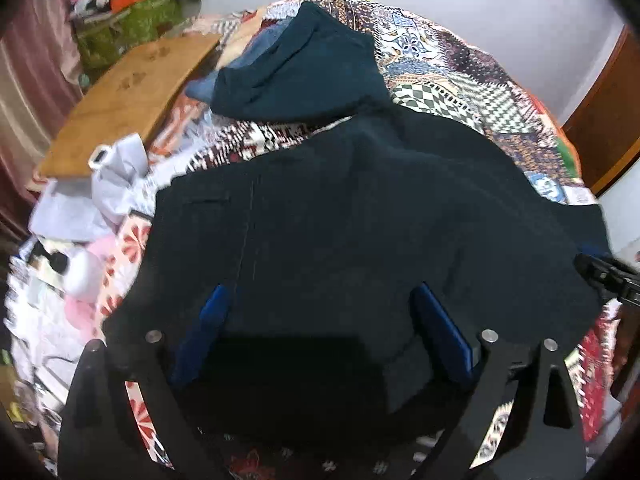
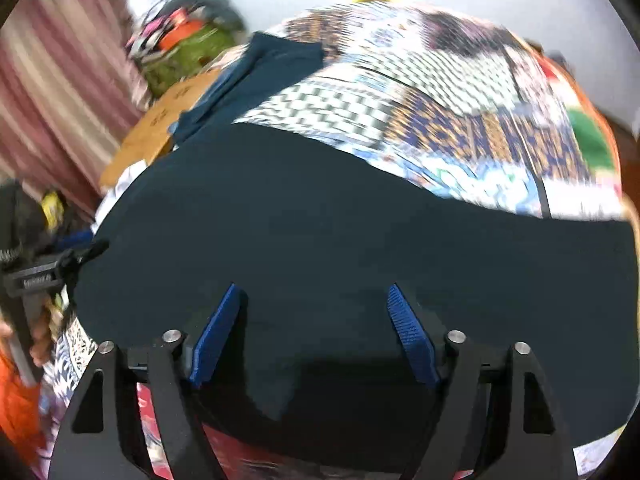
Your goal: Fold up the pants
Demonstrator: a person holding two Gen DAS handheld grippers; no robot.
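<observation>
- Nearest, left gripper [image 1: 320,304]: blue-padded jaws stand wide, nothing between them; they hover over the waist end of the dark teal fabric pants [image 1: 360,220].
- Right gripper [image 2: 316,300]: blue-padded jaws also spread wide, no cloth pinched; dark cloth fills the gap beneath. Whether the pads touch the fabric cannot be told.
- Judgement, step in hand: both grips are free above a laid panel, so the next fold wants fresh holds. Take the near edge at two well-separated points, pinch all layers together, and carry both ends evenly so the crease stays straight.
- Risk: catching only the top layer would drag the panel askew.
- Pants, mid view: broad dark panel lies flat across the patchwork-print bedspread [image 1: 460,80], a pale stitched seam and a welt pocket showing in the left view.
- Farther: one leg section bends away, bunched and creased, resting partly on blue denim cloth [image 1: 256,52].
- Far left: curved wooden board [image 1: 132,100]; beyond it a cluttered green bag [image 1: 128,28] by the striped pink curtain [image 2: 60,80].
</observation>
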